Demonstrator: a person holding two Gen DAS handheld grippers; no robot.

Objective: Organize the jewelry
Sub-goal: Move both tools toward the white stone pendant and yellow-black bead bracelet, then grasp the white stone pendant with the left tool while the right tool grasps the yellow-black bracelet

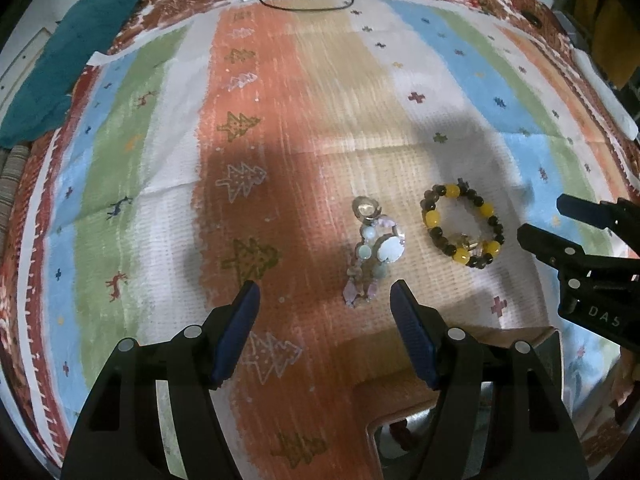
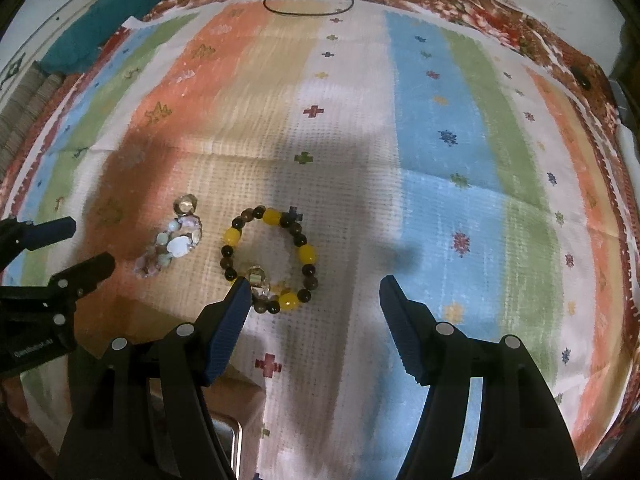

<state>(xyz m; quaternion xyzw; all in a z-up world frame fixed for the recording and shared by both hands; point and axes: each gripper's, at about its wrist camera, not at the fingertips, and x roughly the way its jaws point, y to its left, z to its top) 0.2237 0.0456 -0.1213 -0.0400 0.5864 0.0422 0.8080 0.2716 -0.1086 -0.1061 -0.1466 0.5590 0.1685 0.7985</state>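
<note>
One readable marking, "DAS", sits on the right tongs (image 1: pixel 538 220).

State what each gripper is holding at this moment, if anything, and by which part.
Nothing is held. The left gripper and right gripper both stand open above the cloth; the pastel bracelet and yellow bracelet lie ungripped.

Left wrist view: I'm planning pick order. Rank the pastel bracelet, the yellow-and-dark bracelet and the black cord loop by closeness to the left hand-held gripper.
1. Pastel bracelet, just ahead of the left hand-held gripper.
2. Yellow-and-dark bracelet, ahead to the right.
3. Black cord loop, at the cloth's far edge.
</note>
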